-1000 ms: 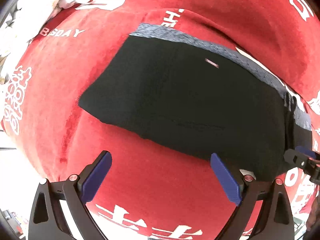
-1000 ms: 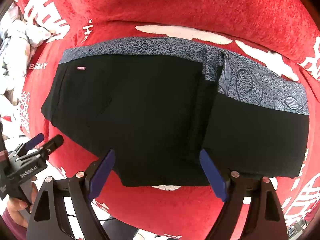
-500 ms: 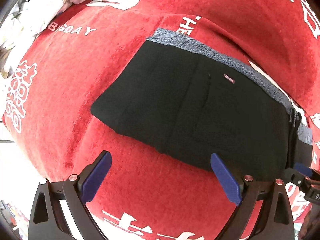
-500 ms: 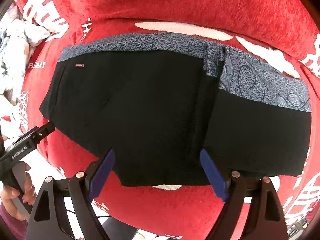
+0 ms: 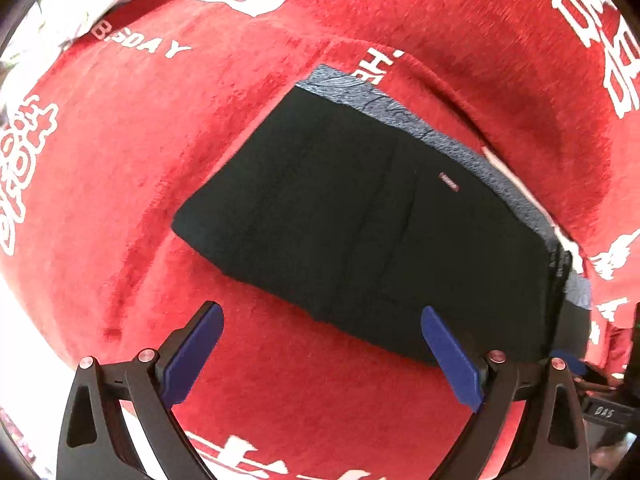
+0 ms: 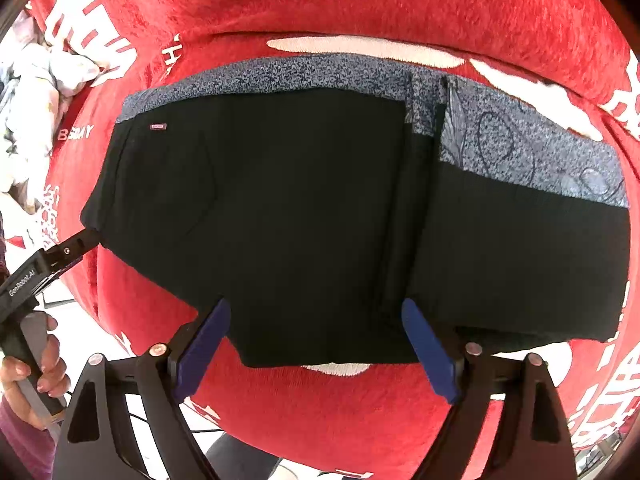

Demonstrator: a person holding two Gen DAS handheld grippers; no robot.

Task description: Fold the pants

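Observation:
Black pants [image 6: 304, 208] lie folded flat on a red blanket [image 6: 360, 4], with a grey-blue patterned band [image 6: 520, 148] along their far edge. My right gripper [image 6: 315, 304] hovers over their near edge. Its jaws are opening, with the cloth below them and nothing pressed between the pads. My left gripper [image 5: 322, 312] is open above bare blanket beside the near left edge of the pants [image 5: 380, 232]. In the right wrist view the left gripper's tip [image 6: 86, 238] sits at the pants' left corner.
The red blanket [image 5: 140, 152] carries white lettering. Crumpled white patterned cloth [image 5: 80, 4] lies at the far left, and again as white cloth [image 6: 28, 92]. The blanket's near edge drops to a pale floor. A hand [image 6: 44, 364] holds the left gripper's handle.
The left gripper has shifted and turned, so the pants now sit further up and right in its view. Its tip has come up to the pants' left corner. The right gripper has stayed put.

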